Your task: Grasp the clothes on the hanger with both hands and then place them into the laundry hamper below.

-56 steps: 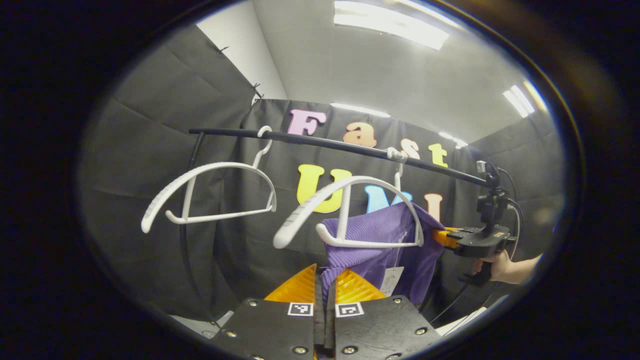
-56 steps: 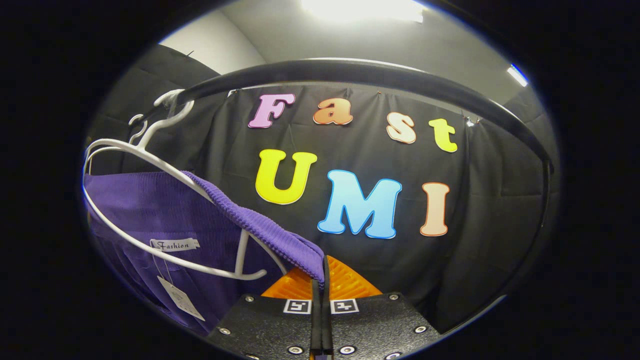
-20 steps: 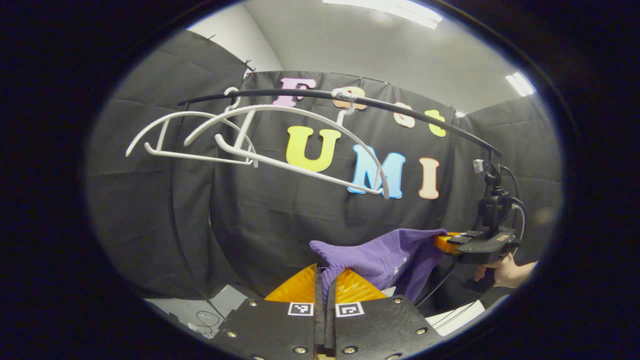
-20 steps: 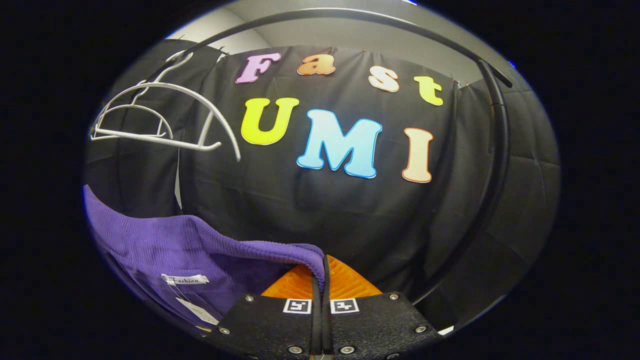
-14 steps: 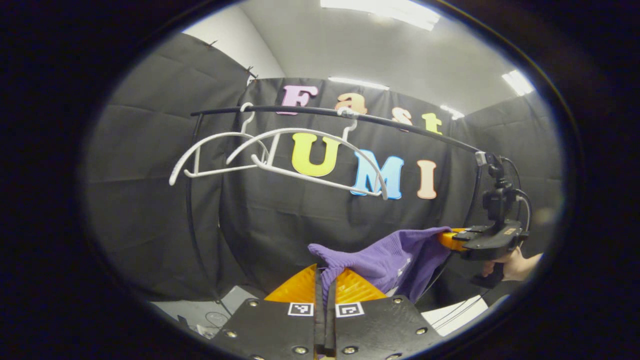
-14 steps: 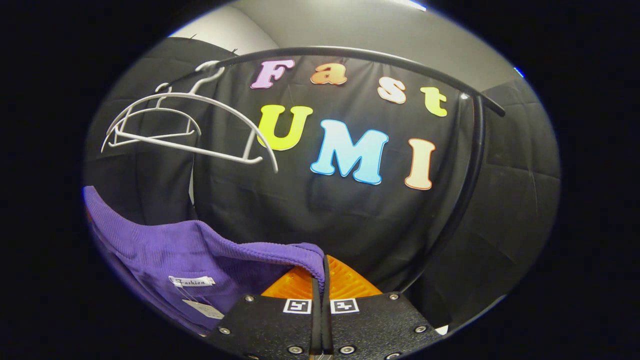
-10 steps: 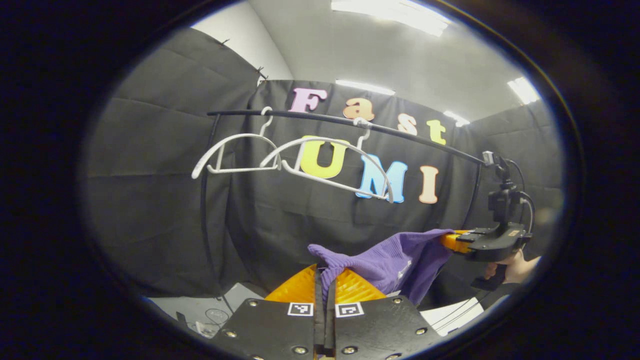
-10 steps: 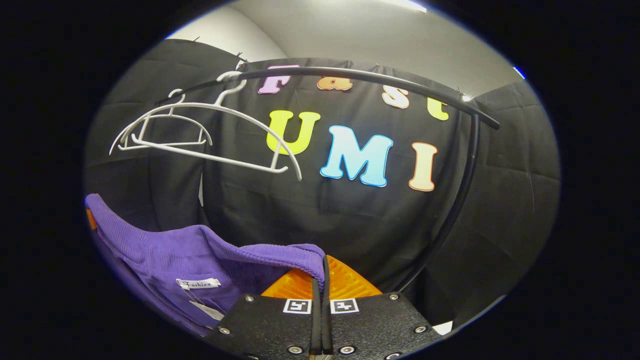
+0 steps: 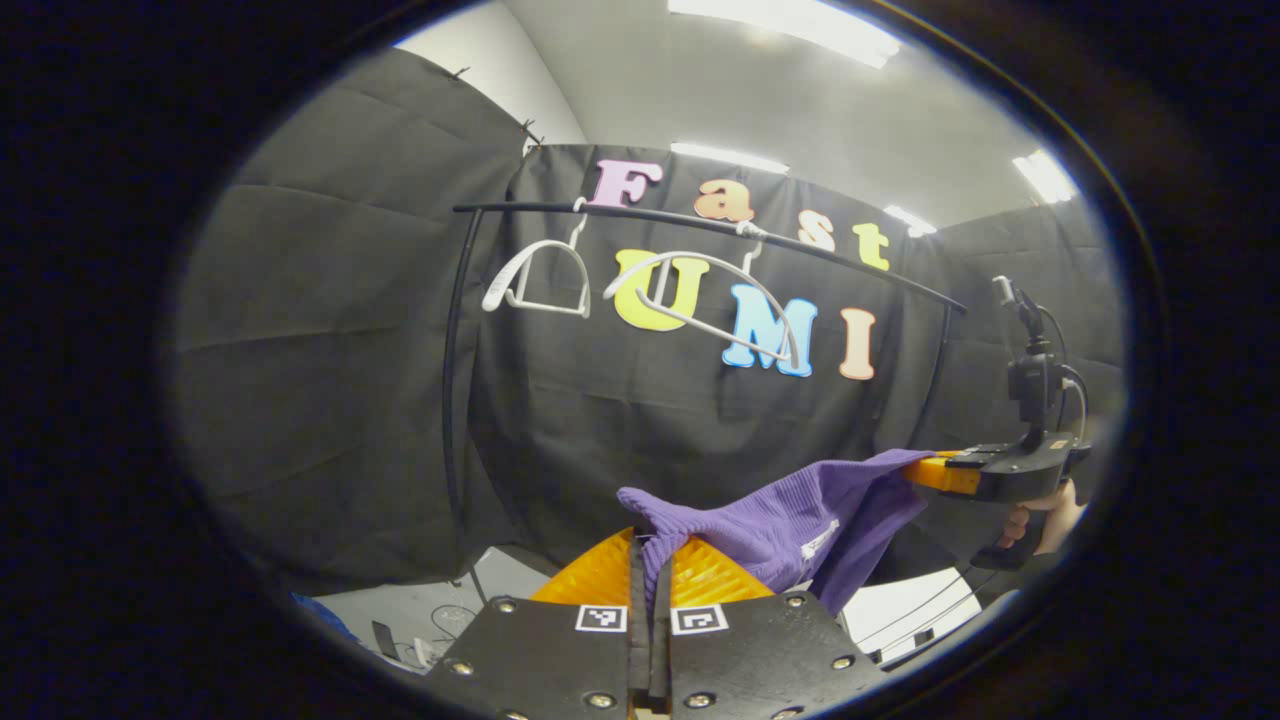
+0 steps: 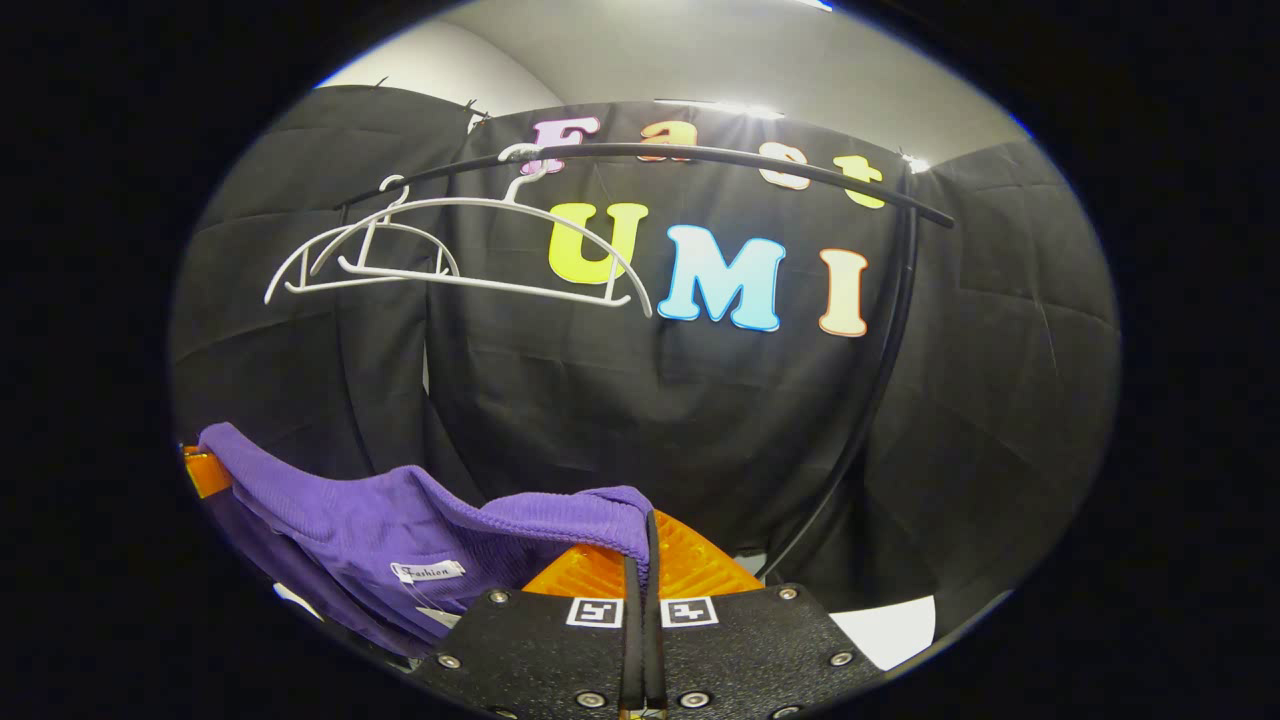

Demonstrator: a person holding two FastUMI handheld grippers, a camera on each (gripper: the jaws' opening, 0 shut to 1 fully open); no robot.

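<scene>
1. Left gripper view: the left claw [image 9: 651, 560] sits at the bottom centre of the frame. Its orange fingers [image 9: 598, 575] are closed together on a corner of the purple garment [image 9: 790, 515], which is pinched in the narrow slot between them.
2. The purple garment stretches from that claw toward the right of the frame, where its far edge meets the right claw [image 9: 925, 472]. A hand [image 9: 1045, 510] grips the handle of that claw at the right edge.
3. Two bare white hangers [image 9: 705, 305] hang on the black rail [image 9: 700, 225] in the upper centre, well apart from the garment.
4. Right gripper view: the right claw [image 10: 641, 565] is at the bottom centre, fingers closed on a hem of the purple garment [image 10: 400, 520]. The cloth sags toward the lower left, with a white label [image 10: 427, 571] showing.
5. An orange finger tip of the left claw [image 10: 205, 470] meets the garment's far corner at the left edge.
6. The white hangers [image 10: 450, 255] are in the upper left on the rail [image 10: 700, 155].
</scene>
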